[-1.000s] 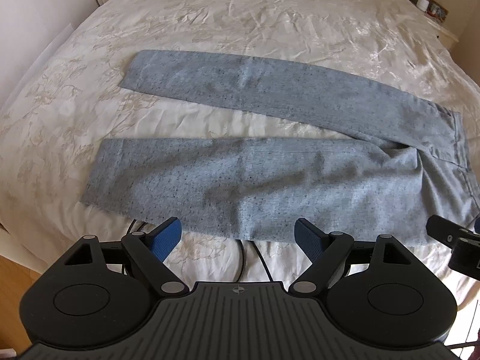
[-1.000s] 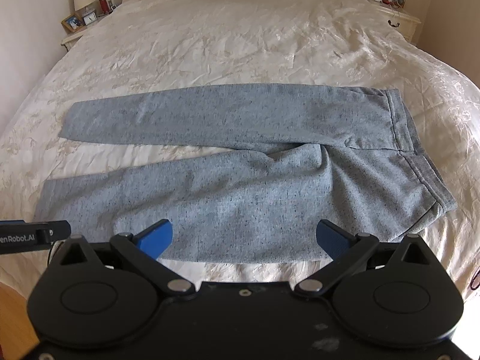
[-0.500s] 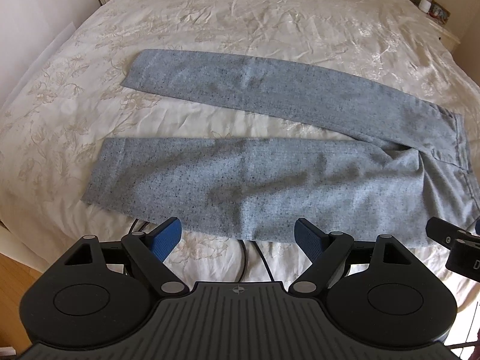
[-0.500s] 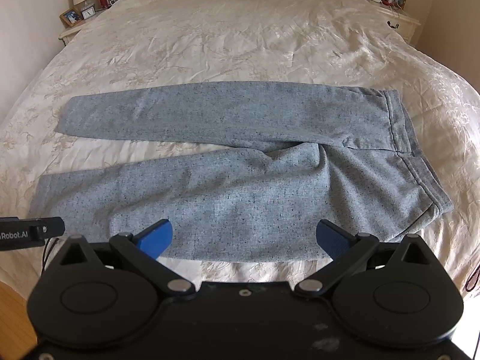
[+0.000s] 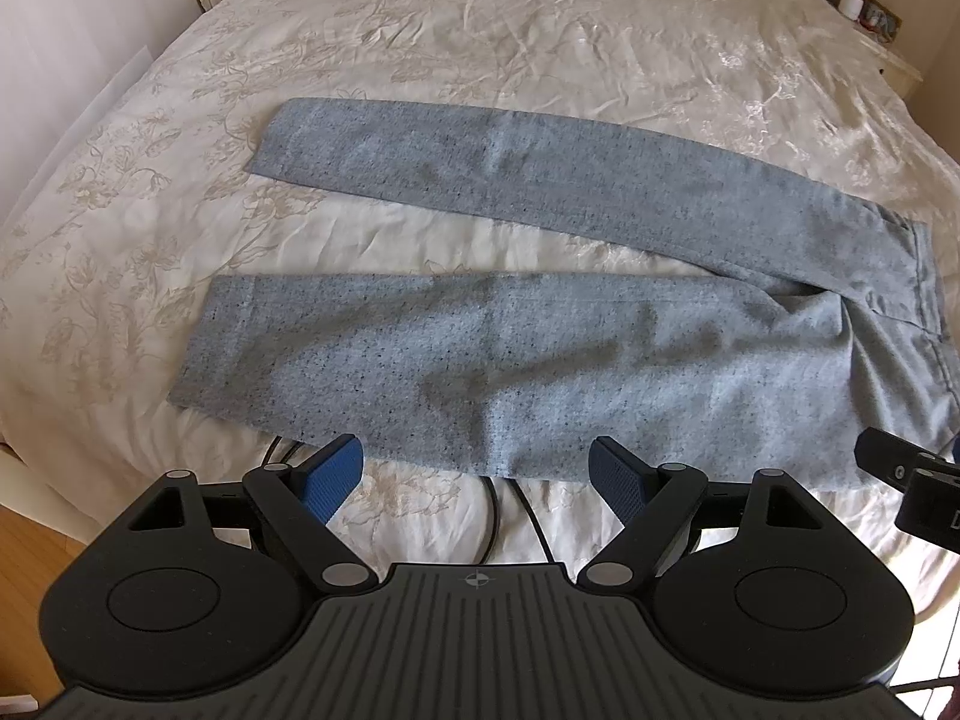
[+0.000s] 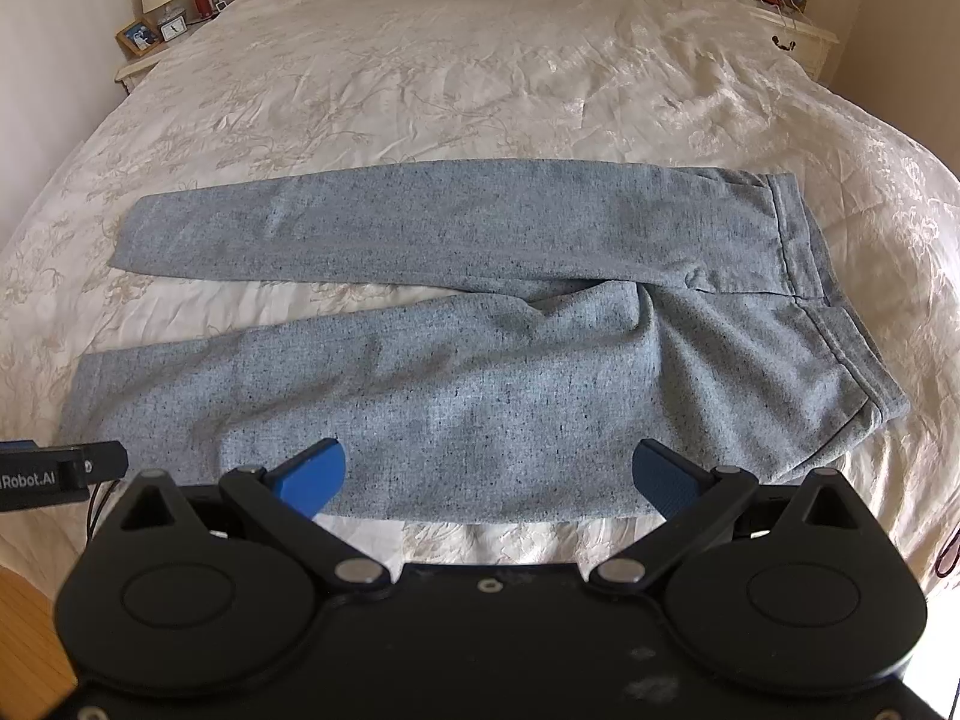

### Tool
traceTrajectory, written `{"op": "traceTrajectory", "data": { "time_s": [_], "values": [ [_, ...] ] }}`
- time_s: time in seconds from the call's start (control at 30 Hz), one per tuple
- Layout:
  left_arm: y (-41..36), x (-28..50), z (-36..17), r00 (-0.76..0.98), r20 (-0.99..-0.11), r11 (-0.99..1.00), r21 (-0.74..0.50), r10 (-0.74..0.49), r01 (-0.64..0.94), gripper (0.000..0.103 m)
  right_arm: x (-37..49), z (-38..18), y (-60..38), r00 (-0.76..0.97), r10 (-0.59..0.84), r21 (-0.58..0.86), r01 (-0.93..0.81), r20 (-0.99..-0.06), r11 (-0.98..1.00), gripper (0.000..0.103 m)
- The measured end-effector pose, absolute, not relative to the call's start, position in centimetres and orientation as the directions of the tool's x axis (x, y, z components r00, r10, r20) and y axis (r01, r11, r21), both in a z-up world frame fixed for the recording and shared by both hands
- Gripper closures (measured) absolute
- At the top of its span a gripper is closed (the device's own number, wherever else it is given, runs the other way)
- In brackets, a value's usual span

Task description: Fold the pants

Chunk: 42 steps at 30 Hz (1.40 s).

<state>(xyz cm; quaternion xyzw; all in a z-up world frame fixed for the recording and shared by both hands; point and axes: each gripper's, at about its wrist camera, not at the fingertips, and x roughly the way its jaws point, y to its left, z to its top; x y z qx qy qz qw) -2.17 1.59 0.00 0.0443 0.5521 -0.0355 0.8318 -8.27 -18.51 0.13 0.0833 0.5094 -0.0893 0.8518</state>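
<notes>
Grey speckled pants (image 5: 540, 360) (image 6: 480, 372) lie flat on the bed, legs spread in a V toward the left, waistband at the right. My left gripper (image 5: 477, 474) hovers open over the near edge of the closer leg, its blue pads wide apart with nothing between them. My right gripper (image 6: 489, 471) stands open above the near edge of the seat and thigh, also holding nothing. Each gripper's black body shows at the edge of the other's view.
The cream embroidered bedspread (image 6: 480, 60) covers the whole bed. Black cables (image 5: 498, 516) run over the bed's near edge below the left gripper. Nightstands with a lamp and frames (image 6: 156, 18) (image 6: 780, 6) flank the headboard. Wooden floor (image 5: 24, 546) shows at lower left.
</notes>
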Motion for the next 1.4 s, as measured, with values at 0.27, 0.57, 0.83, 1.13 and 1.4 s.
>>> {"op": "traceTrajectory", "data": {
  "time_s": [0.27,0.57,0.83,1.13,1.4],
  "values": [
    [1.7,-2.3,0.0,0.386,-0.922,0.994,0.037,-0.007,0.107,0.021,-8.2,0.1,-18.3,0.466,-0.068,0.049,0.235,-0.882,0.971,0.000],
    [1.9,-2.5,0.1,0.396,-0.918,0.995,0.051,0.011,0.090,0.021,-8.5,0.1,-18.2,0.474,-0.064,0.056,0.235,-0.878,0.970,0.000],
    [2.2,-3.4,0.7,0.425,-0.904,0.994,0.081,0.042,0.074,0.021,-9.7,0.8,-18.1,0.528,-0.062,0.078,0.238,-0.847,0.968,0.000],
    [2.7,-4.1,1.5,0.446,-0.895,0.992,0.082,0.031,0.095,0.030,-10.3,1.4,-17.2,0.561,-0.132,0.031,0.271,-0.817,0.962,0.000],
    [2.2,-2.6,-0.5,0.413,-0.911,0.978,0.091,0.005,0.188,0.034,-8.7,-0.4,-17.7,0.516,-0.091,0.086,0.308,-0.852,0.947,0.016]
  ]
}}
